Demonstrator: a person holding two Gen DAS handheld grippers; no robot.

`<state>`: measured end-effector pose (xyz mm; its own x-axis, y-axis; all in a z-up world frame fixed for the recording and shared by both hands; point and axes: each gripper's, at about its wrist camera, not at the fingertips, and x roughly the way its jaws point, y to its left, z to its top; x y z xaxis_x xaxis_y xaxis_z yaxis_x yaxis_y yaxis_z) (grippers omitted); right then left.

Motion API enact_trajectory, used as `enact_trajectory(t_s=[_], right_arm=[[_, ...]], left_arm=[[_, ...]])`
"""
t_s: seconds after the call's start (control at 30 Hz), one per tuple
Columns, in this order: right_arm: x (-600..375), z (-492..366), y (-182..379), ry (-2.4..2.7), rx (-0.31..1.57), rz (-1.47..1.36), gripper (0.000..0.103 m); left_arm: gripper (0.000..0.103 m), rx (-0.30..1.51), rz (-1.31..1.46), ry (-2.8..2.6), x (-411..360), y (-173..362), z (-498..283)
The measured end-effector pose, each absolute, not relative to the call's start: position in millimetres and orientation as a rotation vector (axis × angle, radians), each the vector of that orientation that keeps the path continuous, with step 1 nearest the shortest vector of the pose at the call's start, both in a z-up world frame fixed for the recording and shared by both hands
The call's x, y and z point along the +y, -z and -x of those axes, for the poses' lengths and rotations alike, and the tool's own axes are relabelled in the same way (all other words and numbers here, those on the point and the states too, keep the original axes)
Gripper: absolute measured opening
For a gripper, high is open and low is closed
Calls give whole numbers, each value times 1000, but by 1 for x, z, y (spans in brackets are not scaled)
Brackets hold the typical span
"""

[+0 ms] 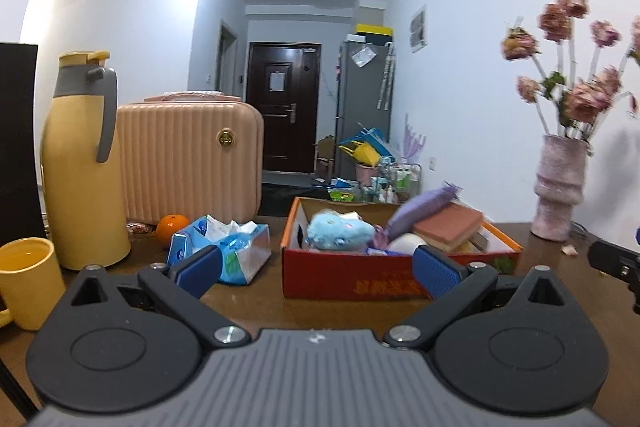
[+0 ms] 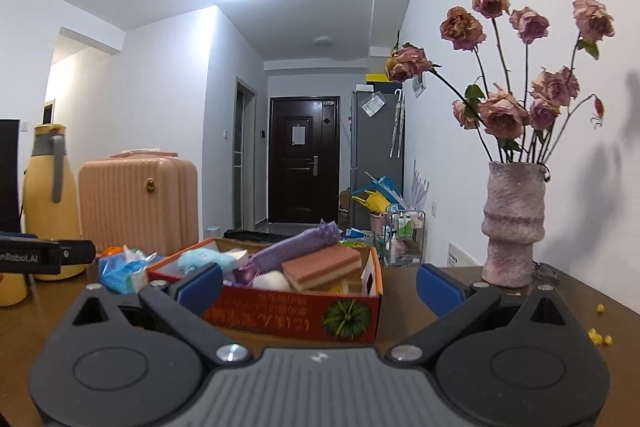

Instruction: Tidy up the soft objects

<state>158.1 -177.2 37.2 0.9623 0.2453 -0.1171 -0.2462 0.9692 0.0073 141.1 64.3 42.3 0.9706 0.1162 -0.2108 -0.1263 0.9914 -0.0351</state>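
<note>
A red cardboard box [image 1: 344, 277] [image 2: 296, 315] stands on the brown table. Inside lie a blue plush toy [image 1: 338, 233] [image 2: 204, 259], a purple sachet pouch [image 1: 420, 213] [image 2: 292, 247], a pink sponge [image 1: 448, 227] [image 2: 324, 265] and a white soft lump [image 1: 406, 243] [image 2: 270, 281]. A blue tissue pack [image 1: 224, 249] [image 2: 122, 273] lies left of the box. My left gripper [image 1: 316, 275] hangs open just before the box, holding nothing. My right gripper [image 2: 318, 287] is open too, in front of the box's right end, also with nothing between its fingers.
A yellow thermos [image 1: 82, 163] [image 2: 50, 199], a yellow mug [image 1: 26, 287], an orange [image 1: 172, 229] and a pink case [image 1: 188, 159] [image 2: 138, 203] stand at the left. A vase of dried roses [image 1: 558, 187] [image 2: 514, 223] stands at the right. Yellow crumbs [image 2: 600, 337] lie on the table.
</note>
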Motion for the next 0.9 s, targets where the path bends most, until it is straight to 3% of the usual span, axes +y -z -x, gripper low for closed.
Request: enact_trajectory(t_s=[0.43,0.9], right_arm=[[-198,-67,-17,-247,171,2,103],[-205,-24,-16,-244,185,17,103]], left_arm=[[103,202,28,-58,34,-25,-46],[103,224,47,-53,38,-10,-13]])
